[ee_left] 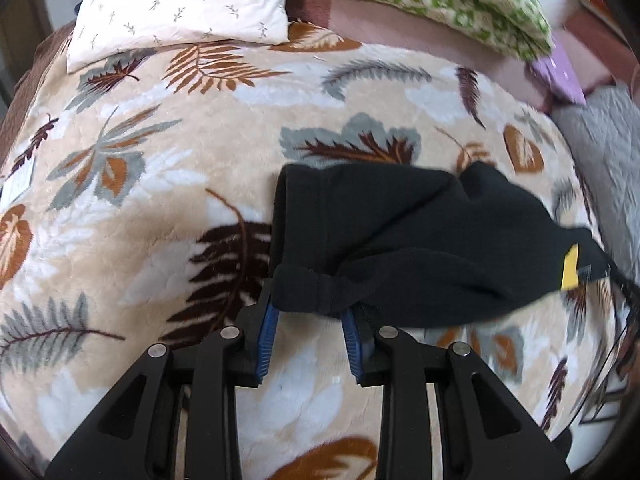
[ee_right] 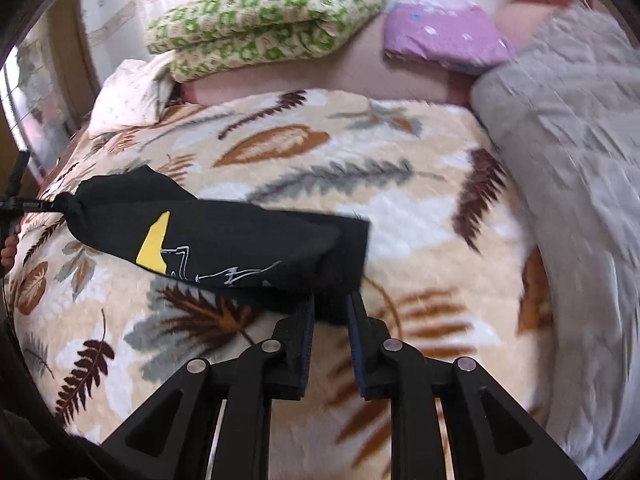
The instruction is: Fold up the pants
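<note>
Bed covered by a beige leaf-print blanket [ee_left: 160,200], fleece-like. At the far end a white pillow [ee_left: 180,4], a folded green-patterned quilt [ee_right: 264,20], a purple bundle [ee_right: 444,36]; a grey quilted cover [ee_right: 568,160] lies along one side. Black pants [ee_left: 400,240], yellow patch and white line print on them, hang stretched between the two grippers just above the blanket, mid-bed. Left gripper [ee_left: 308,300]: narrow gap, blue pads pinching a bunched end of the pants. Right gripper [ee_right: 330,308]: also narrow, dark cloth edge sits between its fingers, frame blurred; cannot tell if the pads press the cloth or have let go.
</note>
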Available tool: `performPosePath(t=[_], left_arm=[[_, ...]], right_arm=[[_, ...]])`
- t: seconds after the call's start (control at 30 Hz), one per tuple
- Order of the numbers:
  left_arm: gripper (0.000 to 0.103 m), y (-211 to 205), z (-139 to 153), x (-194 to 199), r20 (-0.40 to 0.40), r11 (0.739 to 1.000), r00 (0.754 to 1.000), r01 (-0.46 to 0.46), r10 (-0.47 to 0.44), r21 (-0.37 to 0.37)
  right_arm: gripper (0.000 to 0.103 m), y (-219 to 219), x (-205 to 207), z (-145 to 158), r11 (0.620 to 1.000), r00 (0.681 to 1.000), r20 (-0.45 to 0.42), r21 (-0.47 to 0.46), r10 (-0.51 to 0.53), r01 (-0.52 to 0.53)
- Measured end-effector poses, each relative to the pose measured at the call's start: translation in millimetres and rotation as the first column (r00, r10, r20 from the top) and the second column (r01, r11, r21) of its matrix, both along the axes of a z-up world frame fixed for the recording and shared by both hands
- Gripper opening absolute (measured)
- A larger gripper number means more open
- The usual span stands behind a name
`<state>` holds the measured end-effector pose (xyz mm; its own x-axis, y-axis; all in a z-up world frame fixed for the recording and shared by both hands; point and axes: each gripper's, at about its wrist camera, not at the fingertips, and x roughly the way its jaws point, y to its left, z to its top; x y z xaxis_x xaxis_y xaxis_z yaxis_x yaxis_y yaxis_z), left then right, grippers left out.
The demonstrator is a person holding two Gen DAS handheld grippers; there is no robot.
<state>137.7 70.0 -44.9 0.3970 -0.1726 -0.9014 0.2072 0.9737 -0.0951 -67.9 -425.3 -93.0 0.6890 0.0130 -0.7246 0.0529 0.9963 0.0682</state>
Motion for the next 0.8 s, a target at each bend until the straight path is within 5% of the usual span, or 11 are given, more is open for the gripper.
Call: performPosePath(t=[0.17,0.27,0.37,0.47,0.57,0.8], left_arm=[[0.028,2.9,5.6,-17.9,0.005,0.994,0.999,0.045,-0.046,0.097],[0.028,14.1,12.9,-20.6,-0.001,0.997,1.000,0.026,-0.026,0.068],[0.028,27.5,25.1,-14.5,-0.023,1.000,1.000,-0.015,0.015,-0.013],[0.029,34.5,36.4,-0.3,-0.034,0.997,0.998,-0.059,0.057,-0.045],[0.046,35.5,37.1,14.5,-0.067,0.994,0.994,-0.088,0.084,-0.068],[0.047,27.4,36.9,62.2,-0.069,0.990,0.989,-0.131,0.127,-0.055]], right_arm=[[0.019,-27.2,-19.7,9.4,0.985,0.991,0.000,0.105,-0.134,0.133],[0.032,-43.5,-17.0,14.4,0.938,0.982,-0.008,0.294,-0.188,0.182],[0.036,-36.8,-0.2,18.0,0.918,0.983,-0.009,0.358,-0.182,0.173],[0.037,-27.6,21.9,16.9,0.911,0.984,-0.025,0.375,-0.176,0.173],[0.038,-21.1,45.4,6.4,0.908,0.981,-0.087,0.370,-0.176,0.196],[0.038,-5.5,73.8,-12.9,0.922,0.974,-0.144,0.324,-0.174,0.213]])
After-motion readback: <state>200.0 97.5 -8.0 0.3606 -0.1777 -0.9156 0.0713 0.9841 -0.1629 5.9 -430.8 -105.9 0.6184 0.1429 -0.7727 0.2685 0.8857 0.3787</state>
